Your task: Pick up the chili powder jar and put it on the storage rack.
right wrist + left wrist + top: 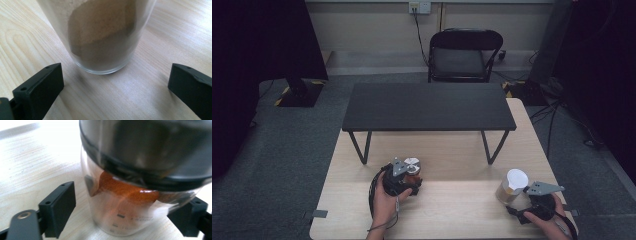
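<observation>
A small glass jar of orange-red spice (pixel 125 202) with a shiny metal lid (pixel 411 162) stands on the light wooden table (pixel 452 210) left of the middle. My left gripper (pixel 412 176) reaches it from the near side, and the jar sits between the two black jaws. A thin gap shows at the left pad (pixel 61 207). A taller glass jar of brown powder (pixel 102 37) with a white lid (pixel 517 179) stands at the right. My right gripper (pixel 518 199) is open just short of it, jaws spread wide to both sides.
A low black bench (pixel 427 106) stands across the table's far half, its legs behind the spice jar. A black folding chair (pixel 463 55) is on the floor beyond. The table's right edge runs close to my right hand.
</observation>
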A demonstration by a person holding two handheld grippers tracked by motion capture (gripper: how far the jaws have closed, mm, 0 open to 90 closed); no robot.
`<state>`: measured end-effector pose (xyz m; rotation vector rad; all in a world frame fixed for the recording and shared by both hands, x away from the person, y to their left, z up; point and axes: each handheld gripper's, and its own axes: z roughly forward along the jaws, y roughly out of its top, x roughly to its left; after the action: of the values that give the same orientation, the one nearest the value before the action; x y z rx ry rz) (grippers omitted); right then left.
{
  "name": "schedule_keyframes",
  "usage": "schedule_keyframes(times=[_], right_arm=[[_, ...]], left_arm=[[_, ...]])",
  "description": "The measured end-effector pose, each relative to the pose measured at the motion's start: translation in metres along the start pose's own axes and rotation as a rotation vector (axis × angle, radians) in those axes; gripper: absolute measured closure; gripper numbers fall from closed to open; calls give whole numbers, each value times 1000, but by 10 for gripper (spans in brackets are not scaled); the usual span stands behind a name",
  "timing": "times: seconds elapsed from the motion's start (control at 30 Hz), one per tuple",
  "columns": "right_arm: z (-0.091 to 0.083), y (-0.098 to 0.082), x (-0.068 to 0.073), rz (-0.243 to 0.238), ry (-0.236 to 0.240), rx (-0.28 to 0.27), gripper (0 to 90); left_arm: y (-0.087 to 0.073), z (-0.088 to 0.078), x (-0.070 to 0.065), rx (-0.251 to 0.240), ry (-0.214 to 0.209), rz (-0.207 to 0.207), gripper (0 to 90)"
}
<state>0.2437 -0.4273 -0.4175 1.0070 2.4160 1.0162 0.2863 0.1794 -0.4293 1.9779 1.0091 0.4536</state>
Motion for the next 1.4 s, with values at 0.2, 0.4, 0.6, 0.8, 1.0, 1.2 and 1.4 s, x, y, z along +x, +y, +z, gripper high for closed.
schedule_keyframes(times=[0.2,0.4,0.6,0.8,1.0,1.2,1.4], right_arm=[[0,0,0,1,0,1,0],[0,0,0,0,0,0,0],[0,0,0,0,0,0,0],[0,0,0,0,0,0,0],[0,0,0,1,0,1,0],[0,0,0,1,0,1,0],[0,0,0,0,0,0,0]], left_arm=[[-1,2,1,-11,-15,-2,229],[-3,3,4,-20,-29,-11,273],[-2,3,2,-19,-25,-5,280],[-1,2,-1,-20,-12,19,291],[0,1,-5,-17,6,39,303],[2,1,-5,-13,5,31,304],[5,-2,-4,1,-15,26,305]])
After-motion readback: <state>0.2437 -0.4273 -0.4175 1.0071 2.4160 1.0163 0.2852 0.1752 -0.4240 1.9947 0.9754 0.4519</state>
